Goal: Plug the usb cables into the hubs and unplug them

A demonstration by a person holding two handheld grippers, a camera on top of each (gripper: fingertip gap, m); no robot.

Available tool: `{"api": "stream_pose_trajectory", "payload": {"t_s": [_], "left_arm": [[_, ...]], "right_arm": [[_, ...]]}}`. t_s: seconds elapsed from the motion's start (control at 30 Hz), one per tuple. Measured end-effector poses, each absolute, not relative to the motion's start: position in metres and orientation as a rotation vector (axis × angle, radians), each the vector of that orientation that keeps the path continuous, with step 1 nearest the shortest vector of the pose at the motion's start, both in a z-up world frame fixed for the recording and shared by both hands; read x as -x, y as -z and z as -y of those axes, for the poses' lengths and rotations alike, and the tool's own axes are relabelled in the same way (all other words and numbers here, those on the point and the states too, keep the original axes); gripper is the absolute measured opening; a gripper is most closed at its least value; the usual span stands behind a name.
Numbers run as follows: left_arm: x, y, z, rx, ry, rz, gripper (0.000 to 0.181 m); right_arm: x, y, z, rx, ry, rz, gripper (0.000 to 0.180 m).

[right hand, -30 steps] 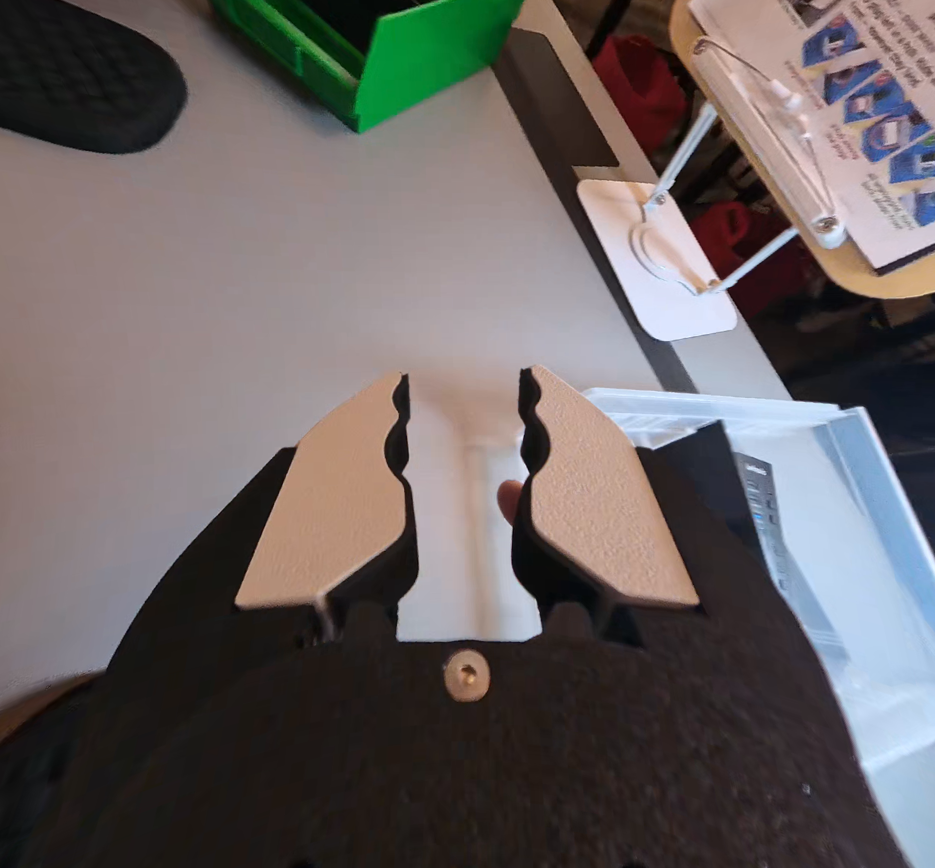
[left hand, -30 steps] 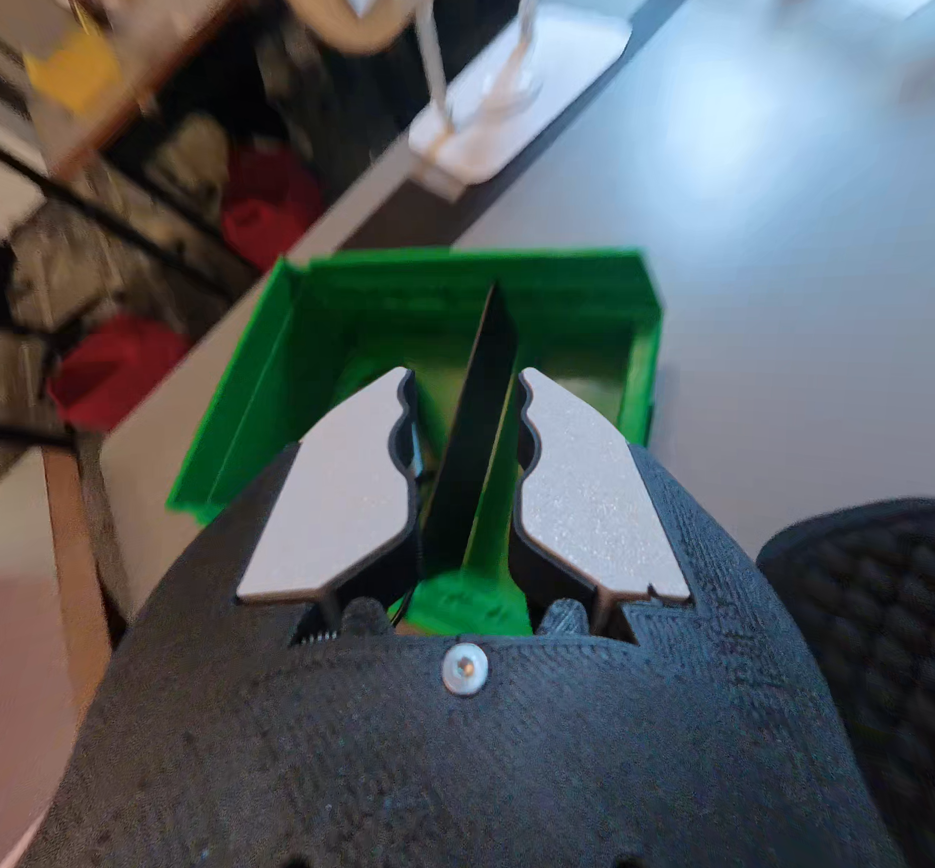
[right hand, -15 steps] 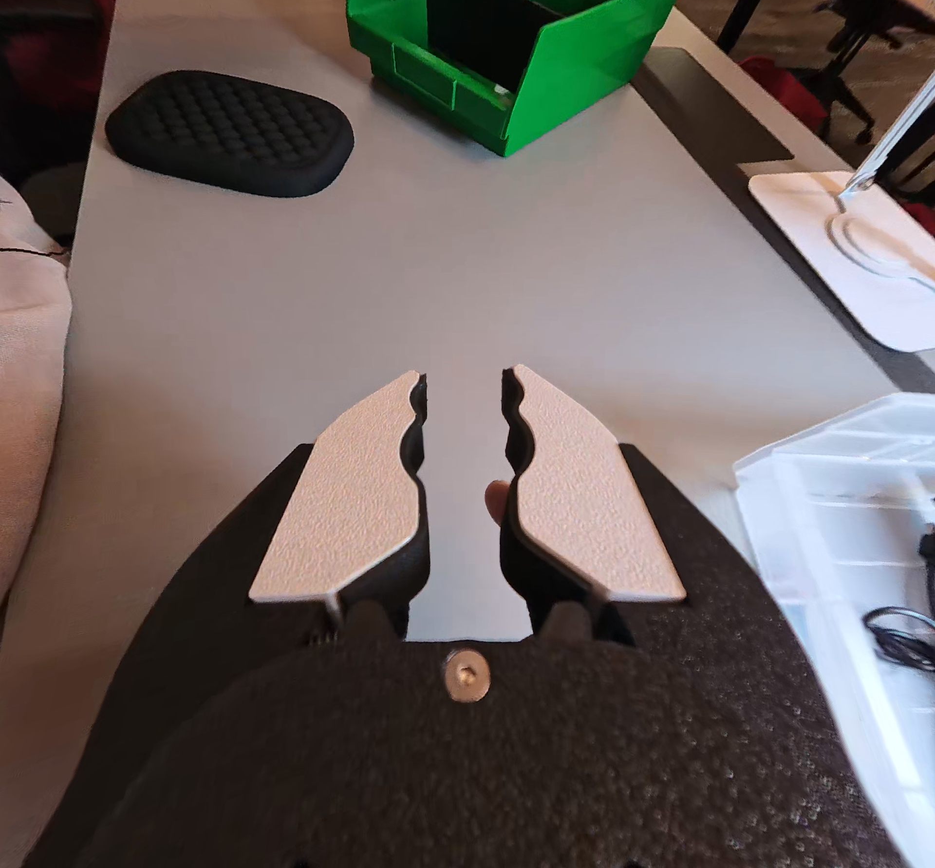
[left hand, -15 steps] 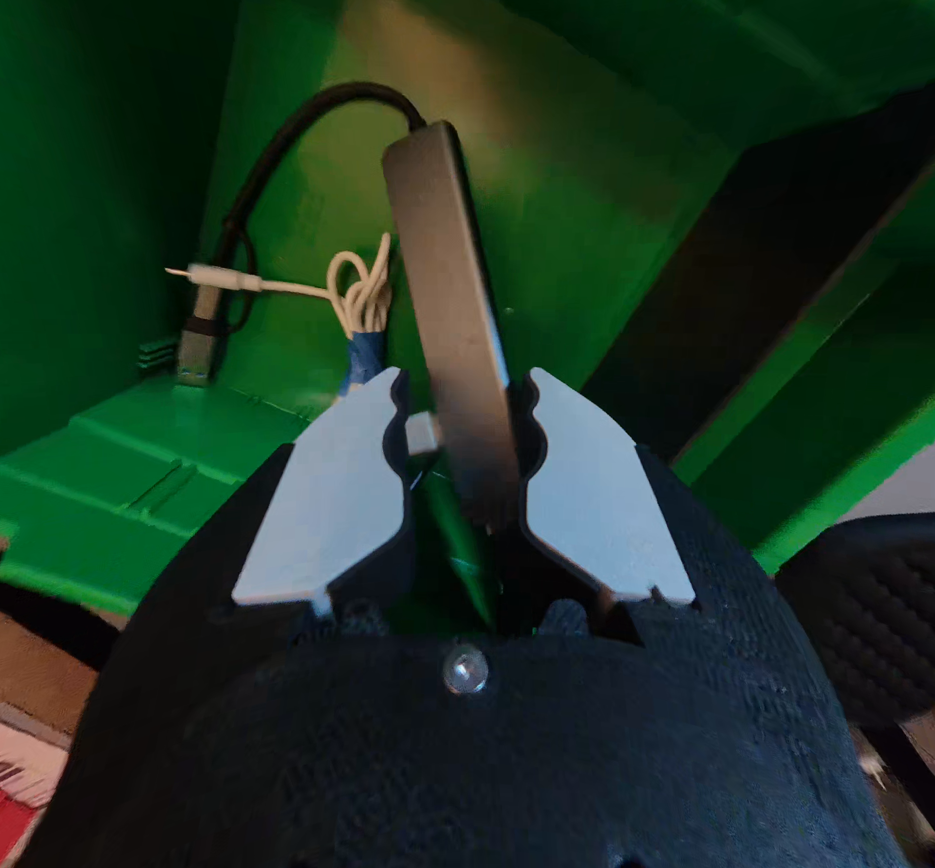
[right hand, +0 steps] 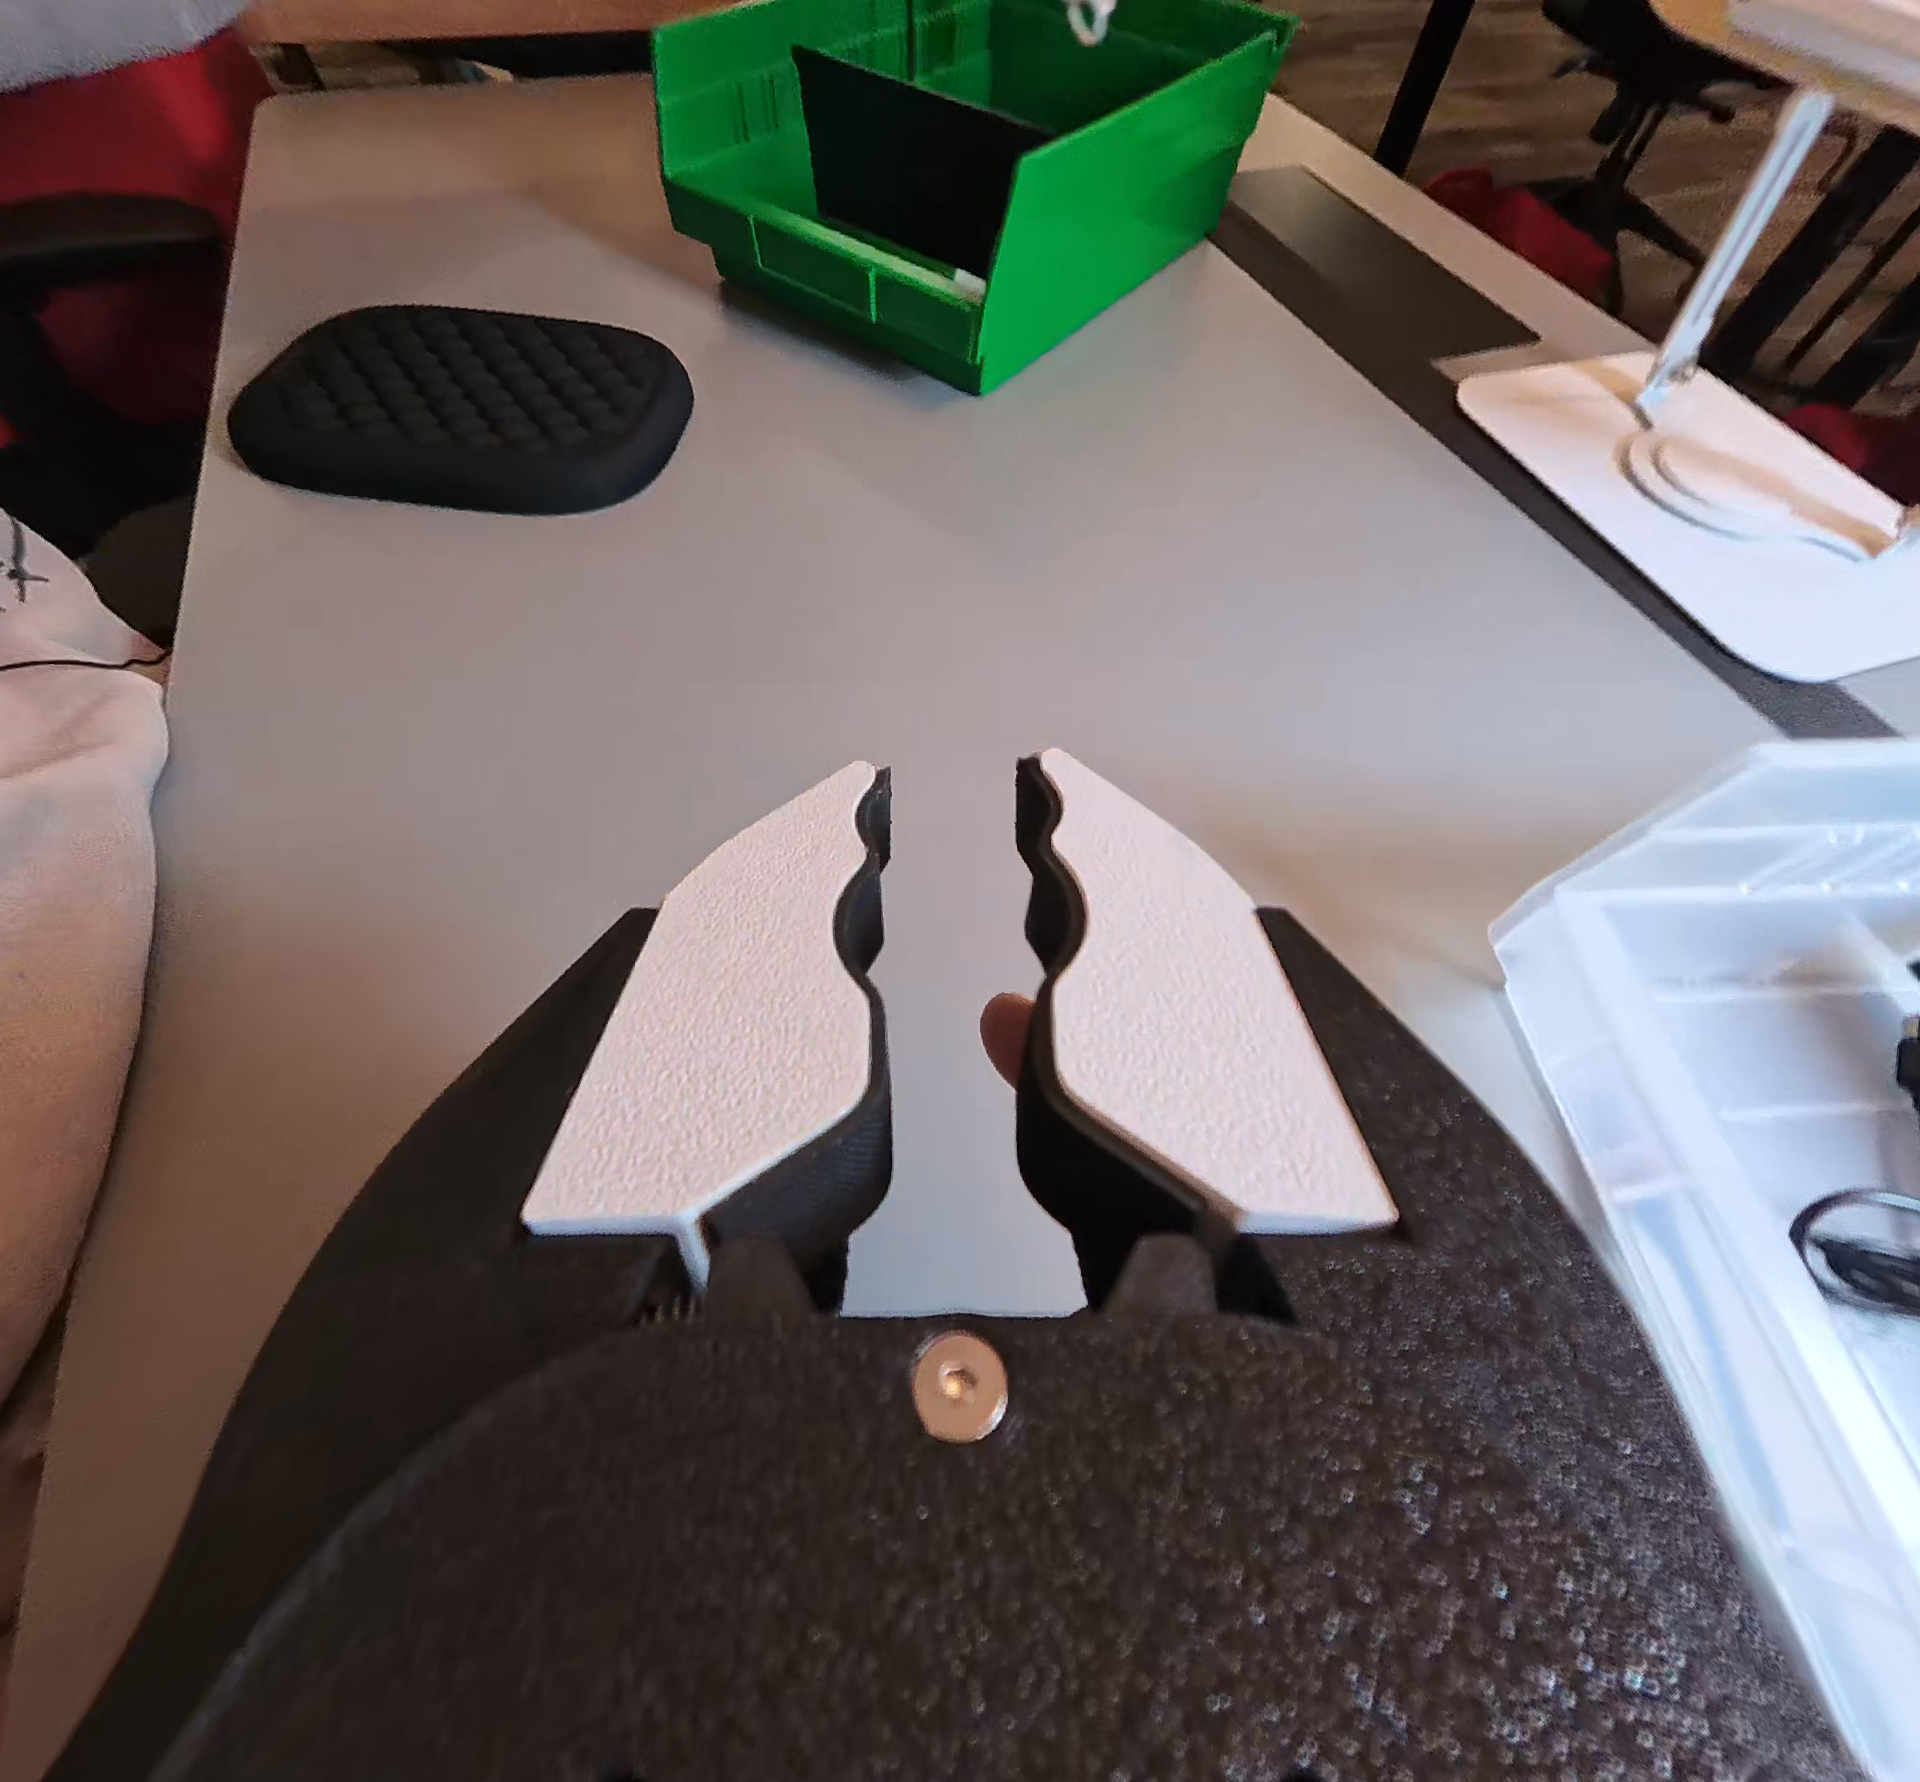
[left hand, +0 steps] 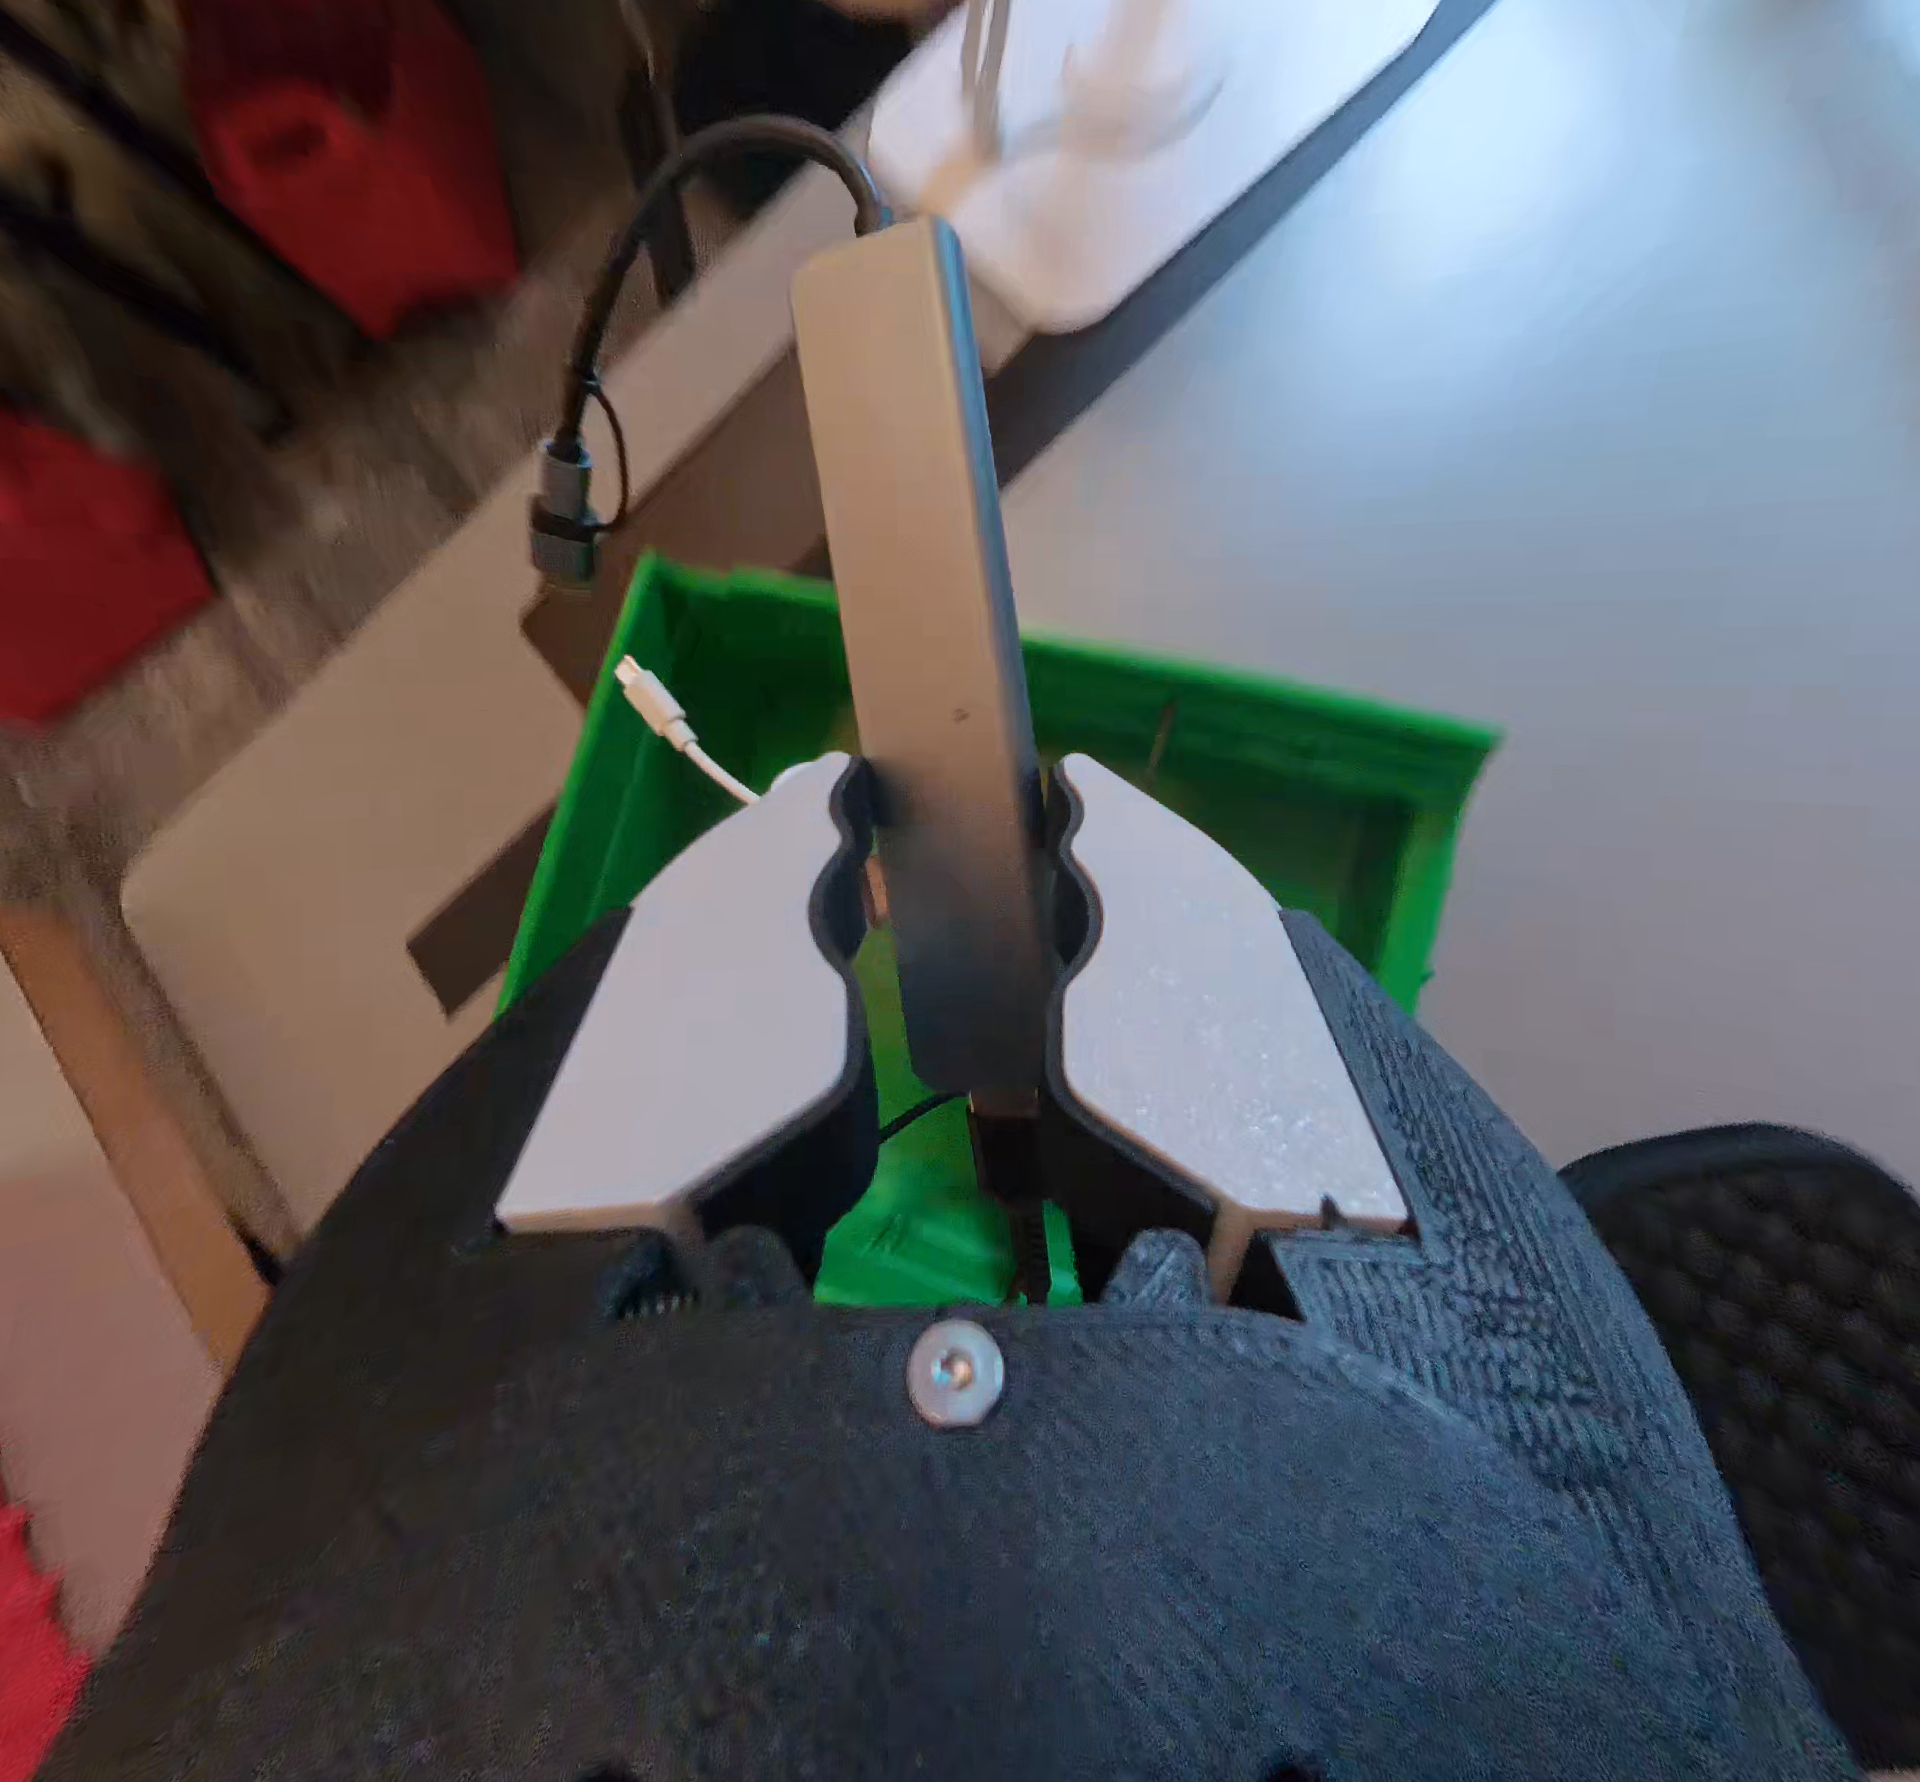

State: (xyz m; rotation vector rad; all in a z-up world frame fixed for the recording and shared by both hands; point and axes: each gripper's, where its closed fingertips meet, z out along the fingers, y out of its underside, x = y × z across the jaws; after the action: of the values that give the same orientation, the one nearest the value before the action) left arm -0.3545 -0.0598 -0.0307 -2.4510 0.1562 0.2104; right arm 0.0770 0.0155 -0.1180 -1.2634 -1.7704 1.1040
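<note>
Clamping the grey hub [left hand: 914, 652] by its near end, the left tongs [left hand: 956, 787] are holding it above the green bin [left hand: 1299, 745] — probably to keep its ports reachable. Its long axis is running straight away from the tongs, its black pigtail plug [left hand: 566, 527] dangling off the far end. The right tongs [right hand: 951, 782] are waiting slightly parted and empty over the bench [right hand: 935, 589] — likely for a cable [left hand: 665, 719].

The bin [right hand: 1091, 205] sits at the table's [right hand: 935, 610] far end, pad [right hand: 462, 407] to its left.
</note>
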Motion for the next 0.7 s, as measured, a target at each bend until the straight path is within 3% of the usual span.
{"api": "stream_pose_trajectory", "payload": {"t_s": [0.13, 0.27, 0.5, 0.7], "left_arm": [[0.286, -0.03, 0.051, 2.154, -0.099, -0.287, 0.033], [0.2, -0.052, 0.053, 1.922, 0.113, -0.446, 0.033], [0.039, -0.024, 0.076, 1.525, 0.682, -0.716, 0.033], [-0.026, 0.017, 0.071, 1.35, 1.125, -0.628, 0.033]], "right_arm": [[-0.056, 0.098, 0.003, 1.163, -1.109, 1.764, 0.023], [-0.034, 0.075, 0.022, 1.037, -1.096, 1.714, 0.023], [-0.019, 0.043, 0.021, 0.859, -1.018, 1.513, 0.028], [-0.03, 0.057, 0.027, 0.789, -1.072, 1.577, 0.032]]}}
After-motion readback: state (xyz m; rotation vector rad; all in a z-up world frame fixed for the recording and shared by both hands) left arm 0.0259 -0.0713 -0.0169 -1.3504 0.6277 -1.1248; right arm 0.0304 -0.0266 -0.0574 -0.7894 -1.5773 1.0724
